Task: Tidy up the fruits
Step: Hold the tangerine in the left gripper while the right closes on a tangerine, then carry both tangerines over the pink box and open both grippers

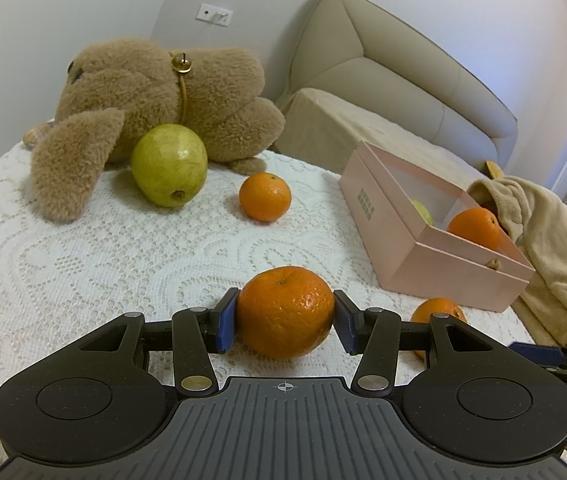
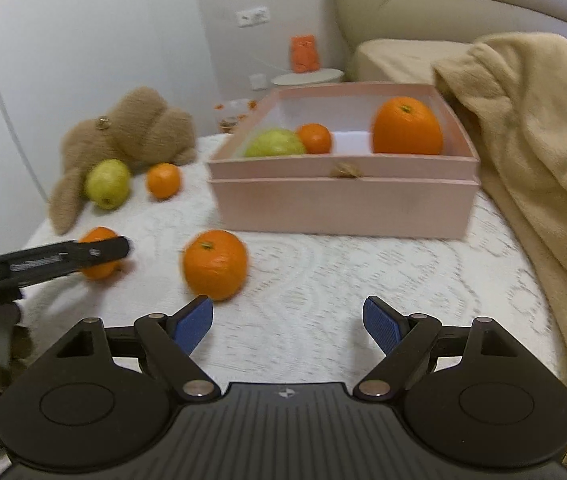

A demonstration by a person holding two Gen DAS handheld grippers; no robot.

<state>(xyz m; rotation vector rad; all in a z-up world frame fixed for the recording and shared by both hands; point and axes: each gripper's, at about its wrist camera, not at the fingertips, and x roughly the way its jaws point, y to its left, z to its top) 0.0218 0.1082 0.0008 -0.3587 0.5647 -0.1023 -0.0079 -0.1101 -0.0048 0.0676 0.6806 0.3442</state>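
My left gripper point(image 1: 285, 320) is shut on an orange point(image 1: 285, 312), whose sides press against both blue pads just above the lace cloth. The right wrist view shows that same orange point(image 2: 99, 254) at the left, partly behind a black finger point(image 2: 95, 250). My right gripper point(image 2: 287, 324) stands open with nothing between its pads. A loose orange point(image 2: 215, 264) lies just ahead of its left pad. The pink box point(image 2: 343, 200) holds a big orange point(image 2: 407, 126), a small orange point(image 2: 314, 138) and a green fruit point(image 2: 275, 143). Another green fruit point(image 1: 169, 170) and an orange point(image 1: 265, 197) lie by the plush toy.
A brown plush toy point(image 1: 143, 92) lies at the far left of the white lace cloth point(image 1: 83, 260). A beige blanket point(image 2: 543, 160) is heaped on the right against the box. One more orange point(image 1: 437, 312) sits behind my left gripper's right linkage. A beige sofa point(image 1: 383, 60) stands behind.
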